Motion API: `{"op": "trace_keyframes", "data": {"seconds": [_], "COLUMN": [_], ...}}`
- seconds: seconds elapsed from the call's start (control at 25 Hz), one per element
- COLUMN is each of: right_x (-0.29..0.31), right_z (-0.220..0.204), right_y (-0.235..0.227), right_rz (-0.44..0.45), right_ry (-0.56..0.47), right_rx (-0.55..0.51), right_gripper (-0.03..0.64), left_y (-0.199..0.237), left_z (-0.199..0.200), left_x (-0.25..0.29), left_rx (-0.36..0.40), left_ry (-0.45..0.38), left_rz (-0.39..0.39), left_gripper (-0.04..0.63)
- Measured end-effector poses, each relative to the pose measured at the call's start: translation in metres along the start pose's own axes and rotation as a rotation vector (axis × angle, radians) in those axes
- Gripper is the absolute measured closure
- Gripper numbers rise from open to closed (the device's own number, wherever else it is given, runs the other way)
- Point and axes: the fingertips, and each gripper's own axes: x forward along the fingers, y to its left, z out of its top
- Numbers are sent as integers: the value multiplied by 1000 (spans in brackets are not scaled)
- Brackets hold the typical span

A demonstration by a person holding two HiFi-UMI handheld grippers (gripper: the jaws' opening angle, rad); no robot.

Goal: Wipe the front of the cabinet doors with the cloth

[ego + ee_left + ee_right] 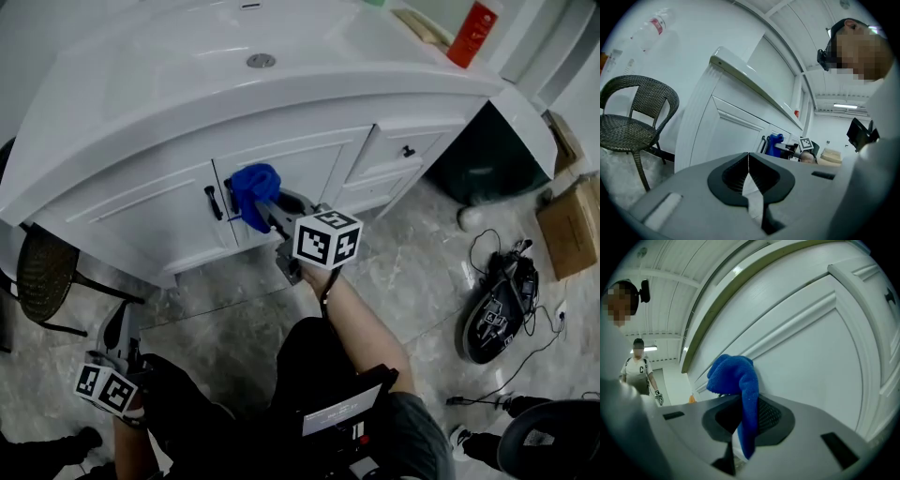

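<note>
A blue cloth [254, 190] is bunched against the white cabinet door [300, 169] under the sink counter, near the black door handles [214, 202]. My right gripper [272, 216] is shut on the cloth. In the right gripper view the blue cloth [738, 394] hangs between the jaws and presses on the door panel [811, 362]. My left gripper [120, 328] is held low by the floor, away from the cabinet, jaws shut with nothing in them. In the left gripper view the jaws meet in a thin line at my left gripper [748, 164], and the blue cloth [774, 143] shows far off.
A wicker chair [45, 272] stands left of the cabinet. A drawer with a black knob [408, 151] is right of the doors. Cables and a dark device [492, 305] lie on the floor at right, with cardboard boxes [572, 225] beyond. A red bottle [471, 34] stands on the counter.
</note>
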Motion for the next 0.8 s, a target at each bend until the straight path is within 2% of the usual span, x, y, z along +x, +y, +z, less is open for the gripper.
{"op": "trace_keyframes", "data": {"seconds": [0.28,0.48,0.64,0.72,0.8], "right_x": [-44,-99,-141,-152,-147], "right_z": [22,34,35,34,29], "right_y": [-79,-147,-184,-183,-165], "right_rz": [-180,-383,-522,-537,-494], "right_ry": [-53,-133,-172,-198,-207], "right_rx": [-46,13,43,47,37], "right_gripper": [565,565,565,565,565], "left_y": [-18,-17,-26,-27,-26], "left_z": [-5,-11,-16,-17,-17], "left_x": [9,18,28,33,35], "left_rx": [15,-14,3,4,-2], "left_ry": [13,23,41,43,44], "left_rz": [-26,-26,-60,-77,-89], "left_gripper": [592,592,592,592,592]}}
